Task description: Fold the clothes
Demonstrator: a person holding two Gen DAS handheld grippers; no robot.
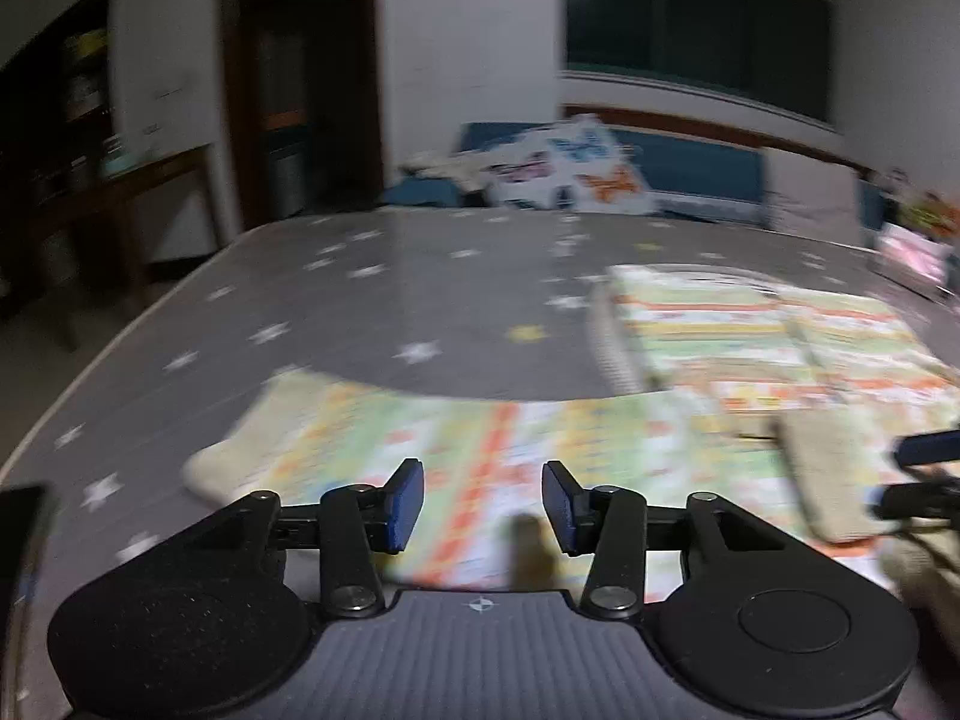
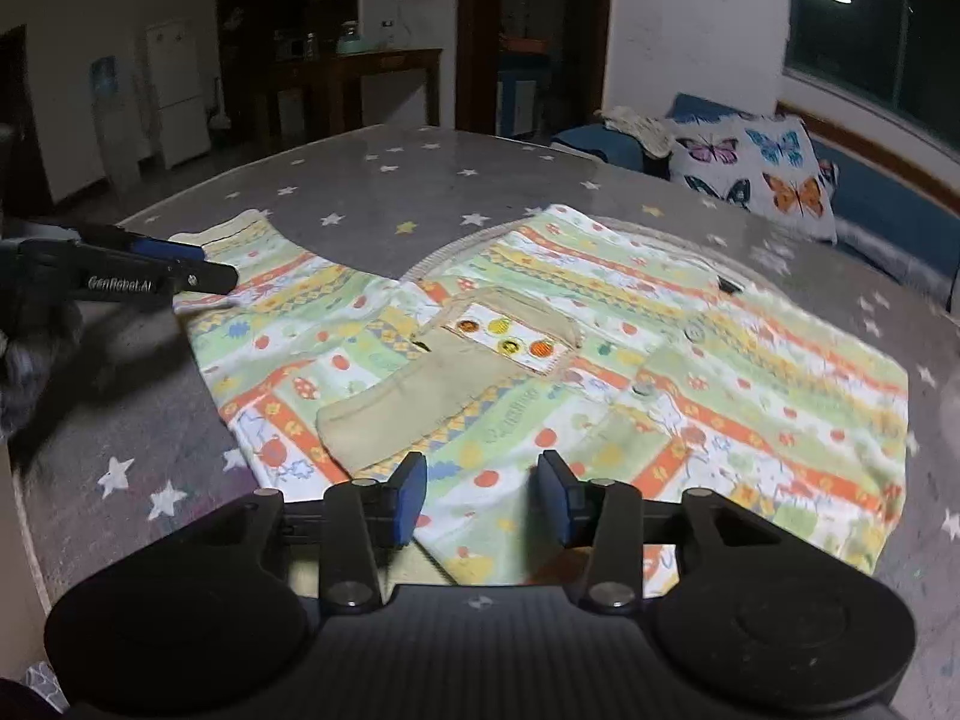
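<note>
Sleeve (image 2: 240,252) first, at the left of my right-wrist view: it lies stretched flat toward the table's edge, and my left gripper (image 2: 174,264) hovers just over its cuff end with fingers spread and nothing between them. I judge I put it there to pick that sleeve up and fold it inward. The left camera is blurred, but it shows the same patterned shirt (image 1: 480,450) under its parted fingers.

Moving right, the shirt (image 2: 600,360) is spread across the star-printed table cover (image 2: 390,192), with a beige sleeve (image 2: 420,384) already laid across its middle. My right gripper (image 2: 482,498) hangs over the near hem, claw spread and empty.

At far right, a butterfly cushion (image 2: 756,168) rests on the blue sofa (image 2: 870,204). No basket or bin is visible, so nothing is contained anywhere.
</note>
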